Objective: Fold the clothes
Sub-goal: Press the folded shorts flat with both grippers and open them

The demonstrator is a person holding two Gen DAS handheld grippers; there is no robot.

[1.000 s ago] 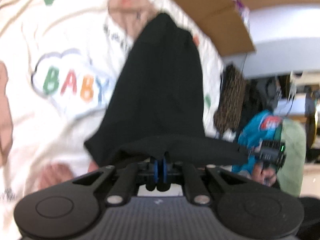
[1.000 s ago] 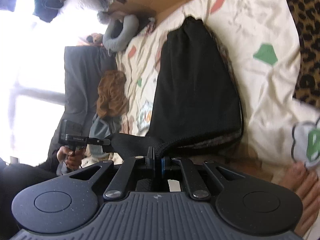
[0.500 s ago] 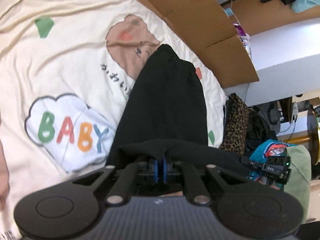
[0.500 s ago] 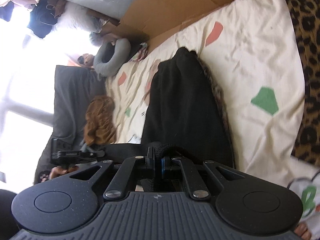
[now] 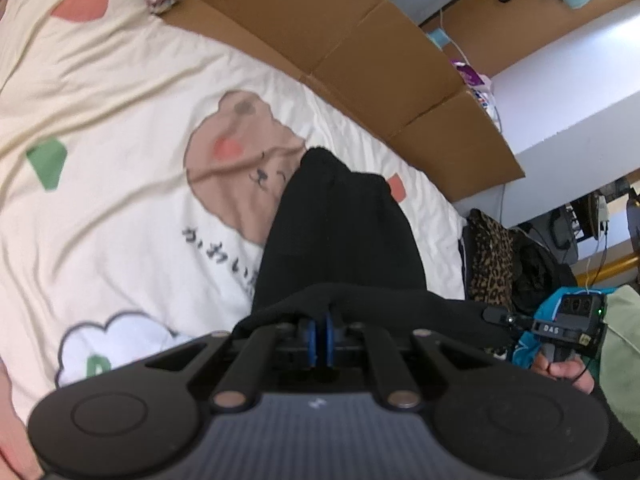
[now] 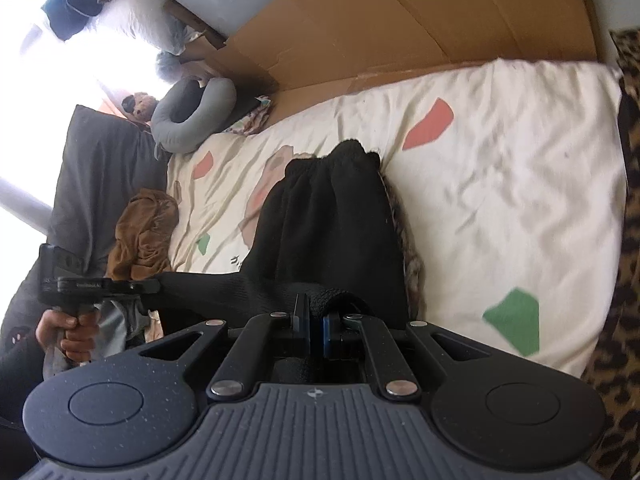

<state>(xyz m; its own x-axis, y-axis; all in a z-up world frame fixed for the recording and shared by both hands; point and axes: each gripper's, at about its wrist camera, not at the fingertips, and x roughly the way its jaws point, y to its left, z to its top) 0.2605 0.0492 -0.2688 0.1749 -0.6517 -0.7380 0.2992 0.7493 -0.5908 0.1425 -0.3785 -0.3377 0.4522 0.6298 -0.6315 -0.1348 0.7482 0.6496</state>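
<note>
Left gripper: the left gripper [image 5: 319, 330] sits at 6 o'clock in the left wrist view, its blue pads pressed together on the near edge of the black garment [image 5: 340, 236]. It also shows at 9 o'clock in the right wrist view [image 6: 154, 285], where its tips bite the same stretched edge.
Right gripper: the right gripper [image 6: 315, 320] is clenched on that hem too, with a rolled lip of black cloth bunched between its pads. In the left wrist view it sits near 4 o'clock [image 5: 496, 315], gripping the far end of the edge.
Garment: black, lying lengthwise on the bedsheet [image 5: 120, 120] and running toward 12 o'clock from both cameras. Its near edge is lifted and pulled taut between the two grippers, while the far end rests on the sheet.
Sheet: cream, with a brown bear print [image 5: 240, 160], red and green patches, and a cloud shape at 8 o'clock.
Hands: the left hand [image 6: 68, 330] and the right hand [image 5: 564, 370] each wrap a gripper handle.
Surroundings: cardboard [image 6: 400, 20] stands along the far side of the bed at 12 o'clock. A grey neck pillow [image 6: 192, 120] lies at 10 o'clock, a brown cloth heap [image 6: 144, 232] at 9 o'clock, and a leopard-print fabric [image 6: 630, 240] at 3 o'clock.
</note>
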